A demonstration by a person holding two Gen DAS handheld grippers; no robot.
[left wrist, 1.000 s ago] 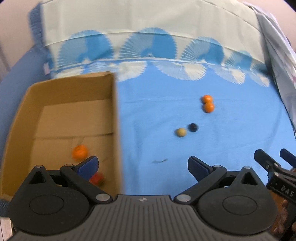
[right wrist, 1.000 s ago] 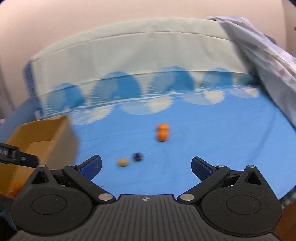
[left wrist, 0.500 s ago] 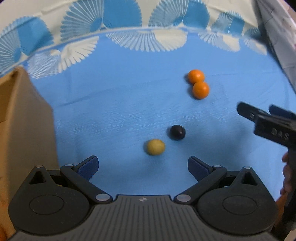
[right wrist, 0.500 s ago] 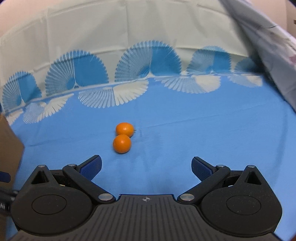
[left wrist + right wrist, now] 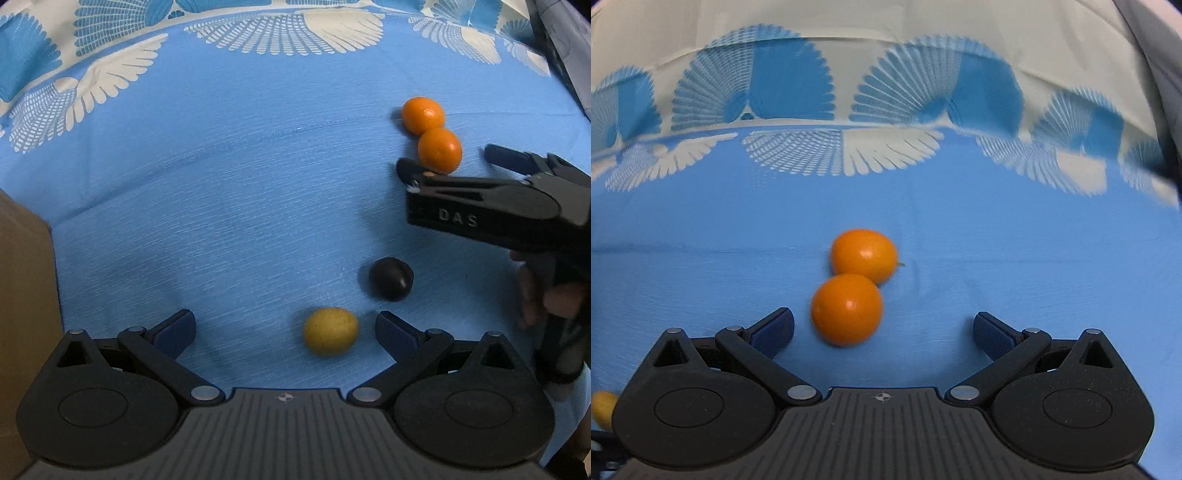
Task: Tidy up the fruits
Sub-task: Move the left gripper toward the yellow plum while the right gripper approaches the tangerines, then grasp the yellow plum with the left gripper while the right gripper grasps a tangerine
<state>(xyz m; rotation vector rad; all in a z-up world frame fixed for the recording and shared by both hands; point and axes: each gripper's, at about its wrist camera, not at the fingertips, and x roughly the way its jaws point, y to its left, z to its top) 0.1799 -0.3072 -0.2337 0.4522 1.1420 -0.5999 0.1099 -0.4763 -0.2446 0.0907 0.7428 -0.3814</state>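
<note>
Two sets of tongs are held spread wide, nothing gripped. Between the left gripper [image 5: 284, 326] fingers a yellow fruit [image 5: 330, 331] lies, slightly oval, long axis crosswise; the right gripper [image 5: 882, 326] frames the nearer orange [image 5: 846, 309], touching a second orange [image 5: 864, 255]. Both are judged light, smooth, prone to rolling, best pinched across the middle. A dark plum [image 5: 390, 279] rests nearby on the blue cloth [image 5: 221, 184].
</note>
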